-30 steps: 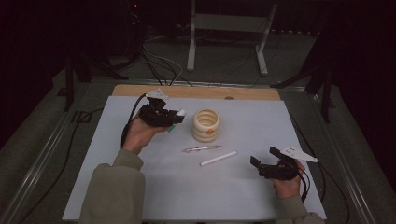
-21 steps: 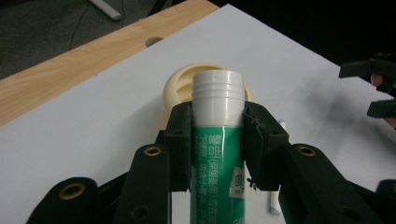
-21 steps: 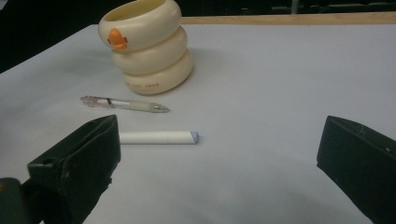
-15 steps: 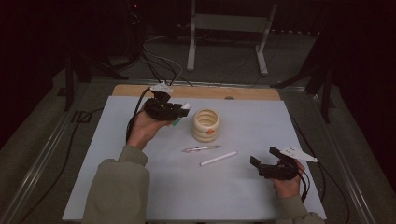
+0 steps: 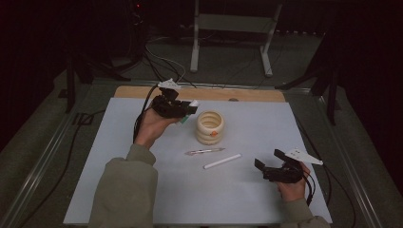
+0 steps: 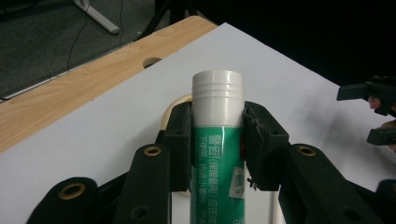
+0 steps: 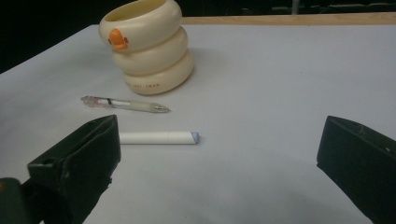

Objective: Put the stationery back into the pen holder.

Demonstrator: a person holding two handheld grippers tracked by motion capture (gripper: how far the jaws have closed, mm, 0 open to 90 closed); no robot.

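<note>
Glue stick carried toward the cream holder

The left gripper (image 5: 186, 108) has its fingers closed on the green glue stick (image 6: 217, 154), held above the bench just left of the cream ringed holder (image 5: 210, 127). The right gripper (image 5: 268, 164) rests wide open, holding nothing. A tilted approach could likely tip the holder. The bench (image 5: 142, 190) is white-topped; the room behind is dark, with cables on the floor.

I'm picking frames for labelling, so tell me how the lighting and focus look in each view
High view: dim, the room beyond the table nearly black. Left gripper view: the glue stick held by the left gripper is sharp, its white cap bright, the label readable. Right gripper view: evenly lit, the cream holder, pen and white stick crisp with soft shadows; right gripper jaws dark.
</note>
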